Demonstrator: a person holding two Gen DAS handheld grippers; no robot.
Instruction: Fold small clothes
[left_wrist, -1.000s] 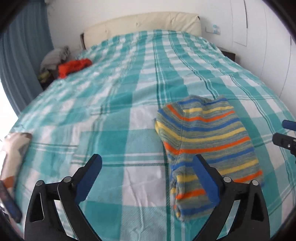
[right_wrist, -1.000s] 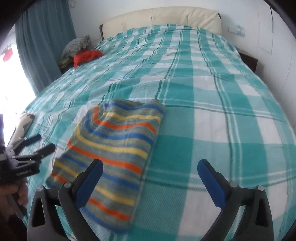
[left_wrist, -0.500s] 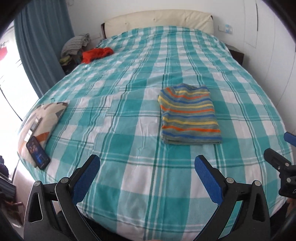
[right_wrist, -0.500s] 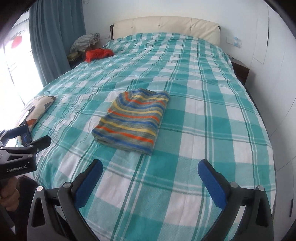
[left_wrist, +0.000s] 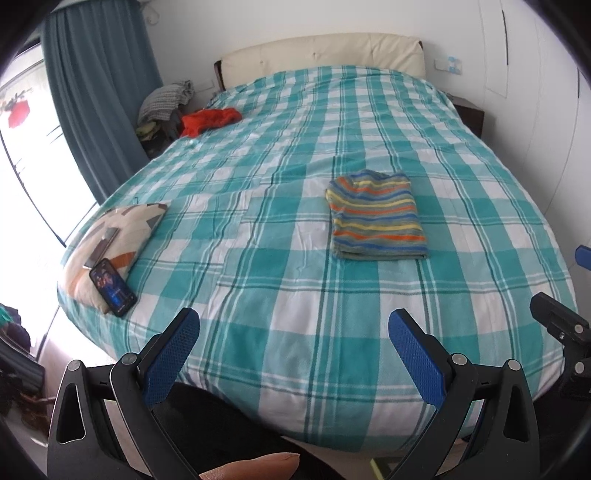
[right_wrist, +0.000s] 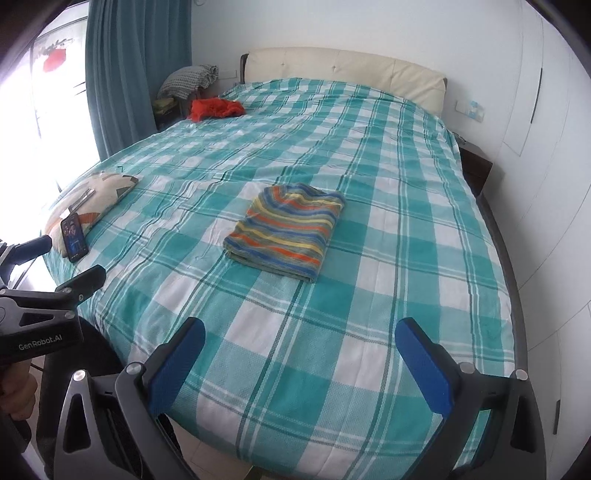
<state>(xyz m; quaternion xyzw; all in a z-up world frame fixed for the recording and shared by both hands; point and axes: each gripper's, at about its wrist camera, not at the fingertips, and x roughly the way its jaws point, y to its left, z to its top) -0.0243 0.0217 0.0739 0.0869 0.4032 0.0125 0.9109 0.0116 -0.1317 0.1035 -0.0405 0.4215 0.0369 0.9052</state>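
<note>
Striped garment (left_wrist: 376, 218) lies folded into a neat rectangle on the bed (left_wrist: 295, 295), right of centre in the left wrist view, mid-bed and well apart from both grippers. Knit, soft and light by the look; likely limp once lifted, layers liable to slide apart. Best hold, I judge: pinch the stacked near edge through all layers, or take two near corners. Fold appears done. Left gripper (left_wrist: 295, 354) hangs past the near edge of the bed, fingers spread wide, nothing between them. Right gripper (right_wrist: 301, 363) likewise released and empty, off the near edge. Bed carries a teal and white checked cover, slightly rumpled, soft underneath, so pressing down gives little support. Patterned cushion (left_wrist: 114, 243) with a phone (left_wrist: 112, 287) at the near left corner; red cloth (left_wrist: 208, 120) at the far left. Cream headboard (left_wrist: 321, 53) far, teal curtain (left_wrist: 99, 99) and bright window left, white wall right.
</note>
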